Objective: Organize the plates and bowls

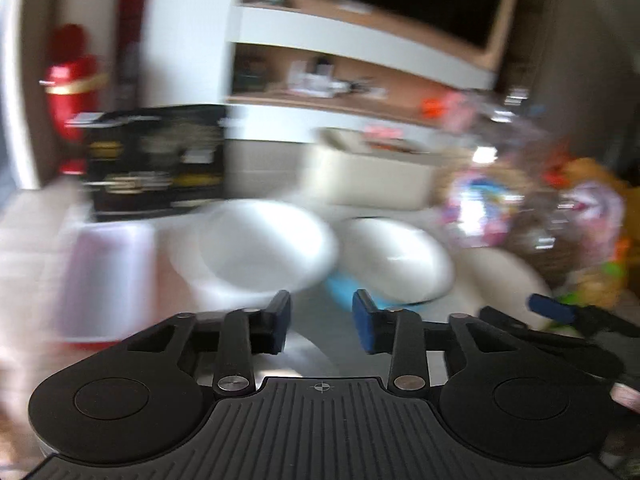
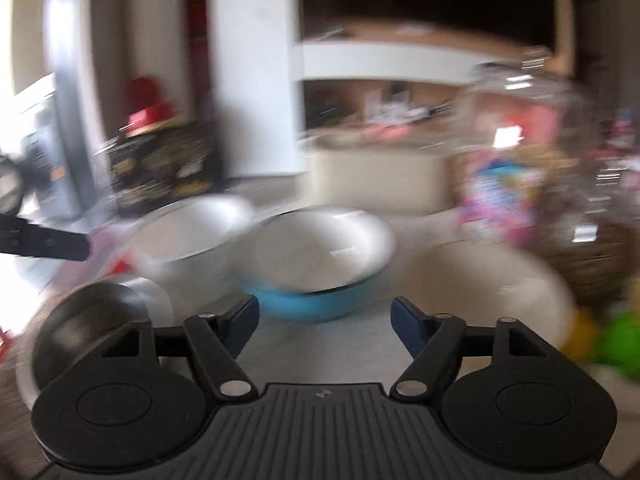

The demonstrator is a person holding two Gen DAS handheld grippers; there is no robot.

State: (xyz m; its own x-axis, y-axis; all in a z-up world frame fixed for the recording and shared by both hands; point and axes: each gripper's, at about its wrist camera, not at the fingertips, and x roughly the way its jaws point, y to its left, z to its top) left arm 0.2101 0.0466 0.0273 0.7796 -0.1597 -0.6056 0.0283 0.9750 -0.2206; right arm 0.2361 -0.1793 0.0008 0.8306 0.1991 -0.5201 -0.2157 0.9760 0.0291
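Both views are smeared by motion blur, so fine detail is lost. In the left wrist view the left gripper [image 1: 322,322] hangs above a grey countertop [image 1: 320,356] with its two blue-padded fingers set a moderate gap apart and nothing between them; it grips nothing. Beyond its fingertips a shallow white bowl [image 1: 266,246] sits toward the left of the surface, and just to its right a second white bowl [image 1: 396,258] rests tilted inside a light blue bowl [image 1: 340,290], of which only a sliver of rim shows. Farther right lies a wide cream plate [image 1: 504,276], and the blue tip of the right gripper [image 1: 550,308] reaches in over its near edge. A pale pink rectangular container [image 1: 106,276] stands at the left edge of the countertop, and a black box with gold print [image 1: 154,160] stands behind it toward the back. In the right wrist view the right gripper [image 2: 324,322] has its blue-padded fingers spread wide and empty, pointing at the white-in-blue pair: the white bowl [image 2: 320,250] nested in the light blue bowl [image 2: 308,302] near the middle of the surface. The other white bowl [image 2: 192,232] sits just to its left, the two rims close together, though the blur hides whether they touch. The cream plate [image 2: 488,292] lies to the right, and a dark round bowl on a white plate [image 2: 86,322] sits at the near left. A cream tub [image 2: 372,180] stands toward the back edge.
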